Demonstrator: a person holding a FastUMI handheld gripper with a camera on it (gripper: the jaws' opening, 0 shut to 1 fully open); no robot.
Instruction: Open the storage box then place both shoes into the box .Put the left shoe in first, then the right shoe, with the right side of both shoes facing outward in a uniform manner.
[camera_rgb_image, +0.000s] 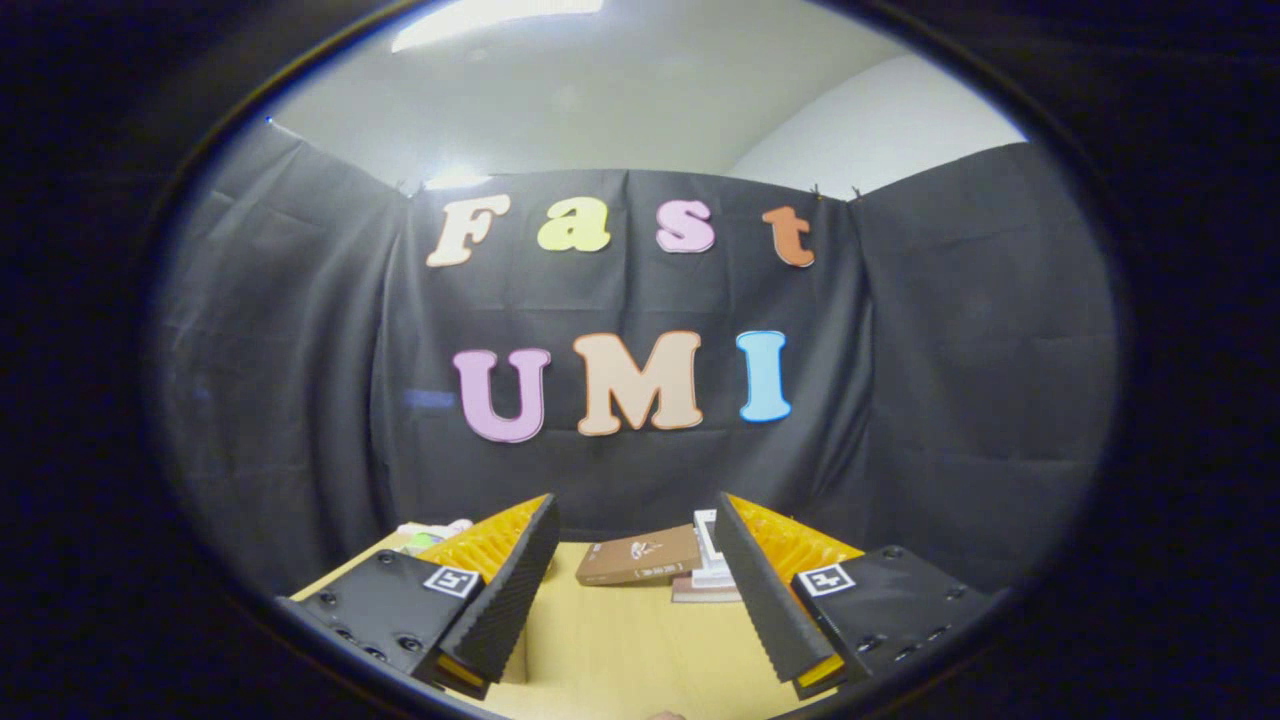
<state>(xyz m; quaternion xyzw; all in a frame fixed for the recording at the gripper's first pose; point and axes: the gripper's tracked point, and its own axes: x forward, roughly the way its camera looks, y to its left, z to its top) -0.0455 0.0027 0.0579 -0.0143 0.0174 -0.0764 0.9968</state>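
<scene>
The storage box (638, 556), a flat brown box with its lid closed and a small pale mark on top, lies on the wooden table (620, 650) beyond the fingertips, seen through the gap between the two fingers and a little nearer the right finger than the left. Its long side runs across the view, and it sits near the far edge of the table, close to the black cloth wall (300, 380) of the booth.

Just beside the box, on its right, a white shoe (708, 545) shows in part; the right finger hides most of it, so which shoe of the pair it is cannot be told. It seems to rest on something flat and reddish-brown, of which a thin strip shows below it. Beyond the left finger, at the far left corner of the table, a small pale thing with a touch of green (435, 531) peeks out; it is too hidden to name.

The gripper (636, 515) is held above the table with its fingers spread wide apart. Nothing lies between them and they touch nothing; bare tabletop shows in the gap. Each finger carries a square black-and-white marker tag on its outer plate.

Above the cloth wall a pale ceiling (600, 90) with a bright light shows.
</scene>
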